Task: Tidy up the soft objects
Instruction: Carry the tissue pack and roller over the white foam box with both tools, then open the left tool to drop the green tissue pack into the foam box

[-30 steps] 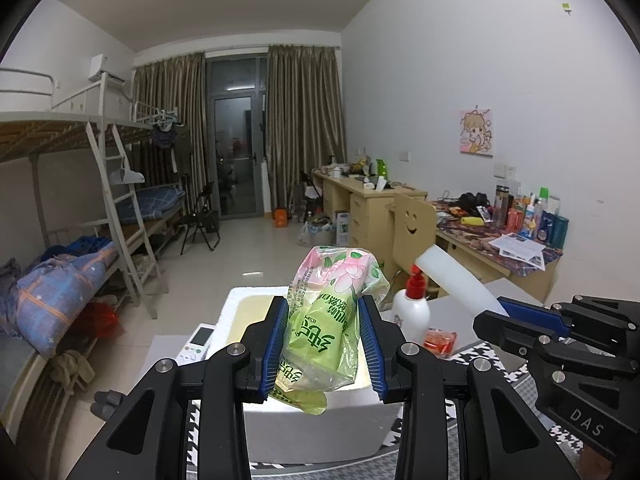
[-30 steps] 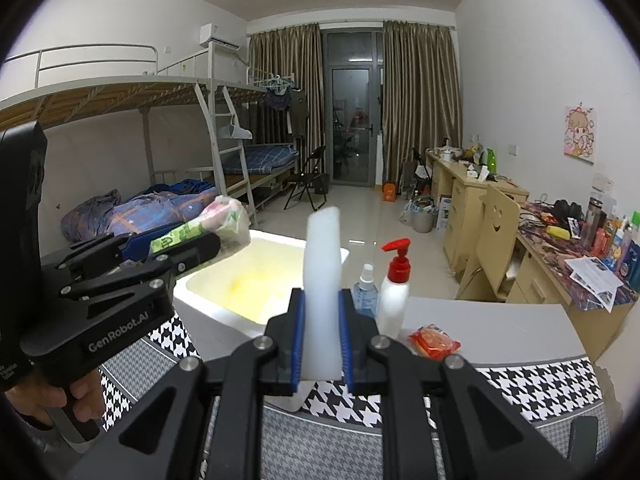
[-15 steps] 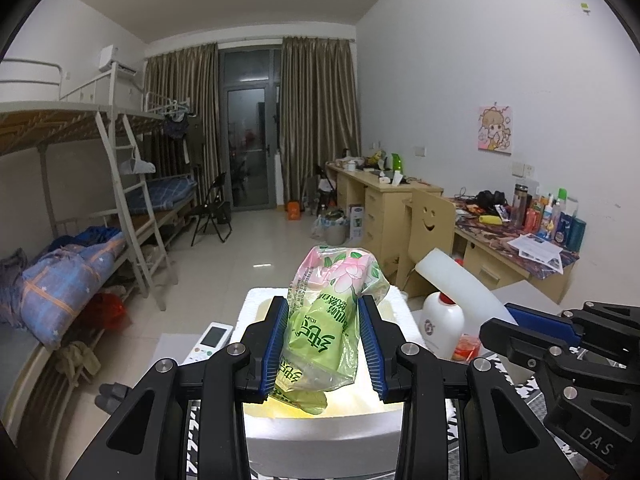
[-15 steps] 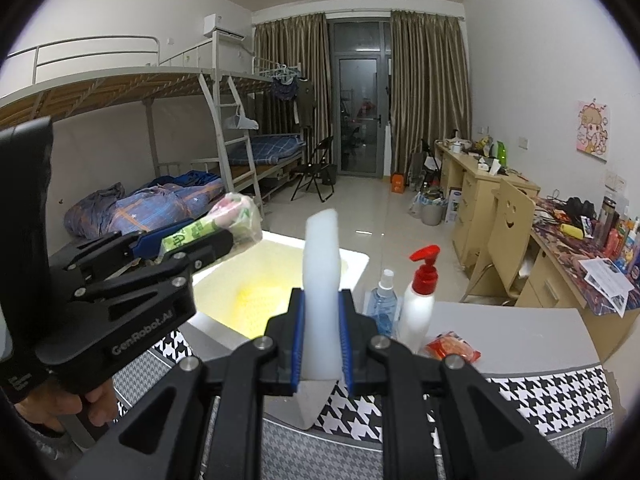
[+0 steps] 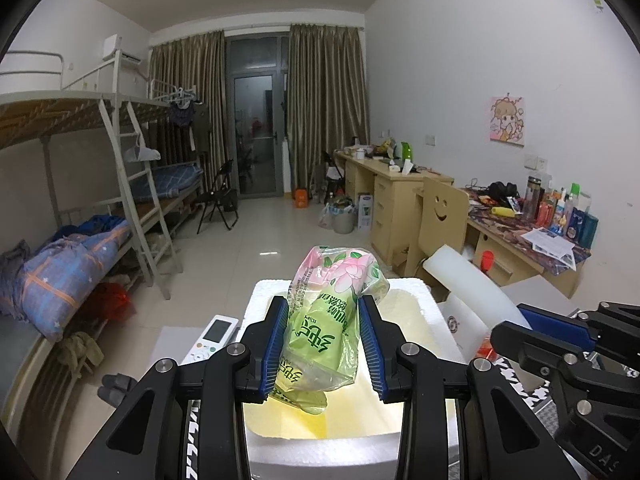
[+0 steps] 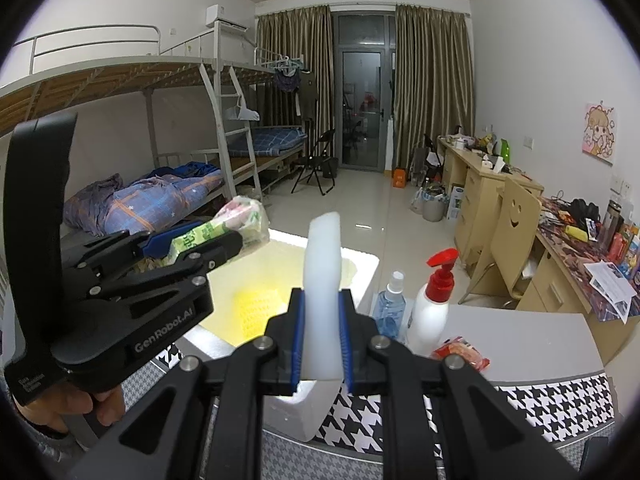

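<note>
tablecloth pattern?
Black-and-white houndstooth tablecloth; clearest in the right wrist view.

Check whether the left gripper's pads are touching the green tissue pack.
Touching. The left wrist view shows both blue pads of the left gripper pressed against the sides of the green tissue pack, squeezing it.
</note>
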`<action>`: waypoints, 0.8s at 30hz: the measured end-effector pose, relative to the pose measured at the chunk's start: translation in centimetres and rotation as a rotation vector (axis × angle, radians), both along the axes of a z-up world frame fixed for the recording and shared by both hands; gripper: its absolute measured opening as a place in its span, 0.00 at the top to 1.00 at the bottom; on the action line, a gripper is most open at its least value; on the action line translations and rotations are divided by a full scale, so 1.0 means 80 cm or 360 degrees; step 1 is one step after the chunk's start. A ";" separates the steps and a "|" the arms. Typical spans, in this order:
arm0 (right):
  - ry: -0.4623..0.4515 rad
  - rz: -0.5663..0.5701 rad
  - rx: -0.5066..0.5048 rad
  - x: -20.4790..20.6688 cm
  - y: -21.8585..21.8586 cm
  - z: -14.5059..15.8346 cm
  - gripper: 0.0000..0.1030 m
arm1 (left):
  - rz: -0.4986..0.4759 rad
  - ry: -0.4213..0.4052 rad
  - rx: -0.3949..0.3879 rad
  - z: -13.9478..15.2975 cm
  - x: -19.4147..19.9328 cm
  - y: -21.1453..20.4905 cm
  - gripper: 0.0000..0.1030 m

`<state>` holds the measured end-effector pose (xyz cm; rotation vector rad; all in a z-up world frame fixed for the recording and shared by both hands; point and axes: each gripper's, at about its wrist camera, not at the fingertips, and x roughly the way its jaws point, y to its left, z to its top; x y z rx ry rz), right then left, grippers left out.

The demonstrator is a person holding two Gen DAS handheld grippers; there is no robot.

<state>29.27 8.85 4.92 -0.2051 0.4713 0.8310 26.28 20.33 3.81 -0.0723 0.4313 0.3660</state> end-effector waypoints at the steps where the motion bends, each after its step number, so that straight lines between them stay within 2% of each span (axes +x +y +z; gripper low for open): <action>1: -0.0003 -0.0001 -0.0003 0.000 0.001 0.000 0.81 | 0.0001 -0.0002 -0.0002 -0.001 0.002 0.002 0.63; 4: -0.0004 -0.0001 -0.0007 0.001 0.006 0.002 0.81 | 0.0005 0.0030 -0.0003 -0.005 0.008 0.004 0.49; 6: 0.0000 -0.0005 -0.0010 0.005 0.007 0.002 0.81 | 0.0020 0.0048 -0.0003 -0.009 0.009 0.007 0.30; 9: 0.0004 -0.0015 -0.0014 0.006 0.010 0.002 0.81 | 0.0070 0.0027 0.0011 -0.009 0.003 0.014 0.21; 11: 0.0007 -0.0011 -0.0013 0.007 0.011 0.003 0.81 | 0.0100 0.0013 0.0017 -0.006 -0.002 0.018 0.09; 19: 0.0016 0.0011 -0.0037 0.008 0.025 -0.001 0.81 | 0.0184 -0.0019 0.0061 0.003 -0.025 0.036 0.01; 24: 0.0045 0.0015 -0.0034 0.016 0.032 -0.004 0.81 | 0.0220 -0.0035 0.0055 0.009 -0.040 0.045 0.01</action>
